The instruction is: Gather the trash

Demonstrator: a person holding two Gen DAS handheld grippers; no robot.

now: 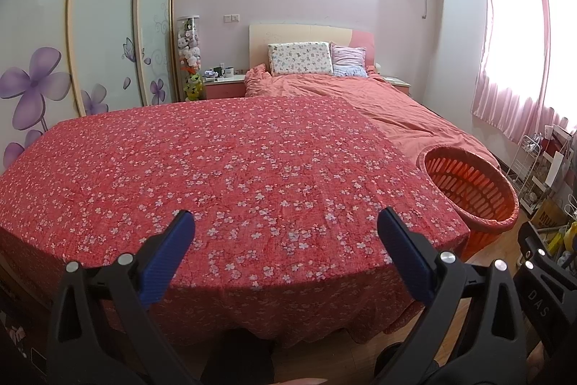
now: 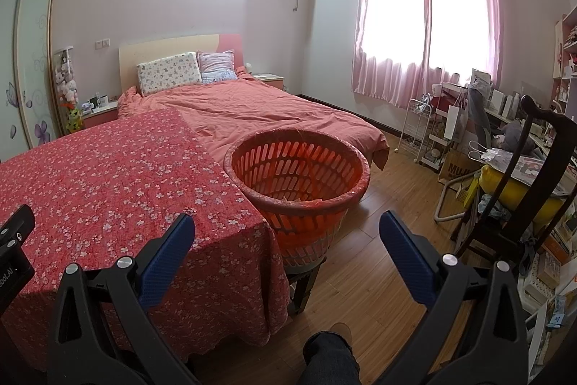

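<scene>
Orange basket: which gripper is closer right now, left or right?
Right. The right gripper faces the orange basket, just ahead of its open fingers. The left gripper is over the floral cloth, basket off to its right.

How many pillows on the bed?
2. A floral-print pillow leans on the headboard; a pink striped pillow sits right beside it, toward the window side. The duvet could be hiding more.
</scene>
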